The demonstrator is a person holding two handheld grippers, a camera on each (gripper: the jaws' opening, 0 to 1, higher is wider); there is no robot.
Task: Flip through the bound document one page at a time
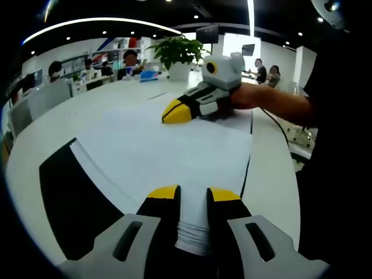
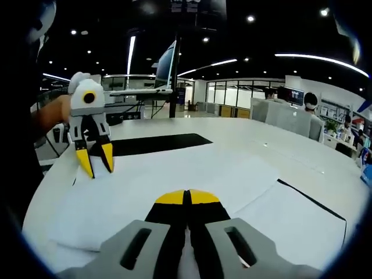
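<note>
White bound document (image 1: 174,145), one; left gripper (image 1: 193,193) parted, right gripper (image 2: 187,196) closed.

White table (image 1: 52,125) w/ open bound document (image 1: 174,151), potted plant (image 1: 177,55).

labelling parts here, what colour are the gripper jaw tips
Yellow, on black jaws. Clearest in the right gripper view, on the right gripper and the left gripper.

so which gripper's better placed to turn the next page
Probably the left gripper: its jaws stand apart, astride the near edge of the bound document, with white paper showing between them. The right gripper rests flat on the page with jaws closed, seemingly pinning it down.
</note>
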